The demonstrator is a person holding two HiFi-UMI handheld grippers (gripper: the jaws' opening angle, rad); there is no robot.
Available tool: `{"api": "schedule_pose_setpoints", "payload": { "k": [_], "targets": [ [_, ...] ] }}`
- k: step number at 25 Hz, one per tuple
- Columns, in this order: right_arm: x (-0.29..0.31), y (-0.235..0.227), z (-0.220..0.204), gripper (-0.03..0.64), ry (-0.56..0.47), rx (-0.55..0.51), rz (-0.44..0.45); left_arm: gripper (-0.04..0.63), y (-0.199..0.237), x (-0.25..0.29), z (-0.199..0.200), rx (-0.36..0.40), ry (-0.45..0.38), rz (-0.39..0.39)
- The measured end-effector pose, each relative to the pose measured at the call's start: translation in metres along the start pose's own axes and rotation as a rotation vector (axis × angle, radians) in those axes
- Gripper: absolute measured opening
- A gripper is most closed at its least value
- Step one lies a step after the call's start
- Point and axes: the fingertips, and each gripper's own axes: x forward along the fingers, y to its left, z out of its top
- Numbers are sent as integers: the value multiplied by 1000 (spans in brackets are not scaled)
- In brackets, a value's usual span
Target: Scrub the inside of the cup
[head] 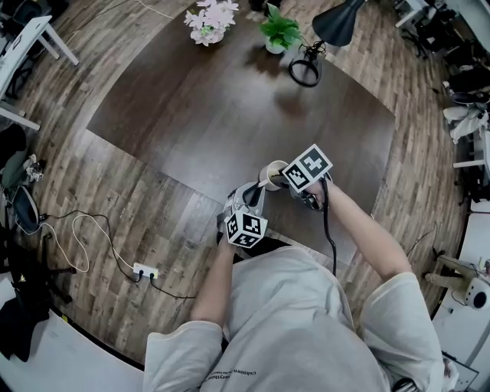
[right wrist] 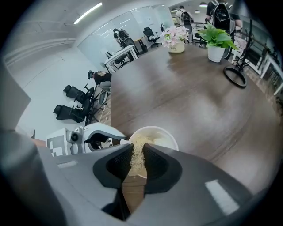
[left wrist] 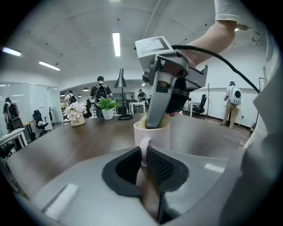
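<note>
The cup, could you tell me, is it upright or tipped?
Upright: the cup shows a level rim, handle in the left gripper.

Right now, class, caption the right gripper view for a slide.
Right gripper pushes a fibrous scrubber into the white cup, dark table beyond.

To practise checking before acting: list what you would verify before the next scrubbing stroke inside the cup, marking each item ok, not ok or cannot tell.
1. Left gripper jaws shut on the handle of the cup: ok.
2. Right gripper jaws shut on the scrubber: ok.
3. Scrubber reaches inside the cup's mouth: ok.
4. Cup upright: ok.
5. Cup's base resting on the table: cannot tell.
6. Flowers and plant well away from the cup: ok.
</note>
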Motion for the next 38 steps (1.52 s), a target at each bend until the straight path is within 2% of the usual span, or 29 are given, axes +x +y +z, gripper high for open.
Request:
{"api": "schedule_pose_setpoints", "payload": {
  "k": [7,11,15,27,38],
  "targets": [
    [-3,-14,12,89,-38,28,-27,41,-3,-1,-1,-27,-8,-15],
    [-8,-25,16,91,-59,34,-75,41,-3,-1,2,-25,-14,-18],
    [-16,-35,19,91,-66,18,-126,41,-5,2,6,-26,-24,-23],
    [-37,-31,18,94,-38,-71,-199,40,-4,-1,7,-54,-37,-28],
    [-44,-22,-7,94,-33,-15,-181,41,-12,-3,4,-55,-33,-59]
  ]
}}
